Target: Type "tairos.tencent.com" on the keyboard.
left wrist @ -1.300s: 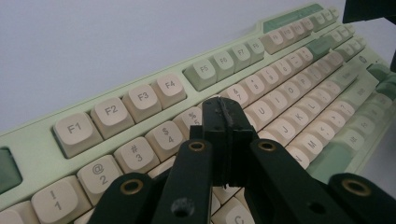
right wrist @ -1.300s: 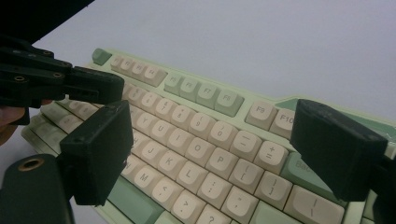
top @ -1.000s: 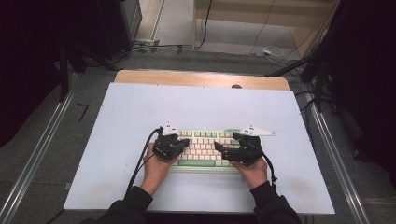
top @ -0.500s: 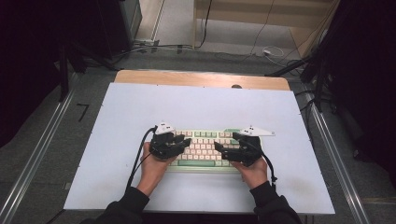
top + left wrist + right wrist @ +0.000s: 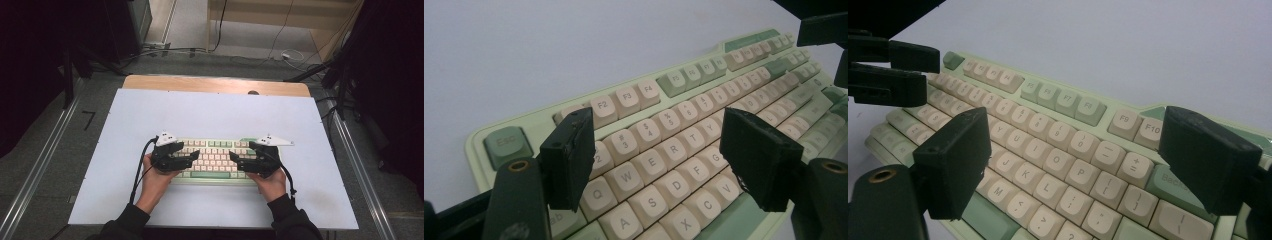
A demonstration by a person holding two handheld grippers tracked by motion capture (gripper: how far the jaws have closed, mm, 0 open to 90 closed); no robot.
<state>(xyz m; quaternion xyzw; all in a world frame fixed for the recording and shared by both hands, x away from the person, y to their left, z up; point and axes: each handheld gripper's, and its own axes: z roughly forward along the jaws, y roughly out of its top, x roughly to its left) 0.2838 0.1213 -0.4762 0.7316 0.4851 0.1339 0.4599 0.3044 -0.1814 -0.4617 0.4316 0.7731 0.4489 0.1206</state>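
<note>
A pale green keyboard (image 5: pixel 216 150) with cream keys lies on the white table, near its front edge. My left gripper (image 5: pixel 196 154) hovers over the keyboard's left end and points right. In the left gripper view the left gripper (image 5: pixel 656 137) stands open above the number and letter rows; its jaws have just been opening and nothing is between them. My right gripper (image 5: pixel 232 159) is over the right end and points left. In the right gripper view the right gripper (image 5: pixel 1073 145) is open above the keyboard (image 5: pixel 1048 125), holding nothing.
The white table top (image 5: pixel 210 115) stretches wide behind and beside the keyboard. A wooden strip (image 5: pixel 215 85) runs along its far edge. Metal rails (image 5: pixel 40 165) flank the table, and cables (image 5: pixel 285 52) lie on the floor beyond.
The left gripper's jaws have spread apart from shut to wide, and the left hand has slid a little to the left over the keyboard. The right gripper has stayed put.
</note>
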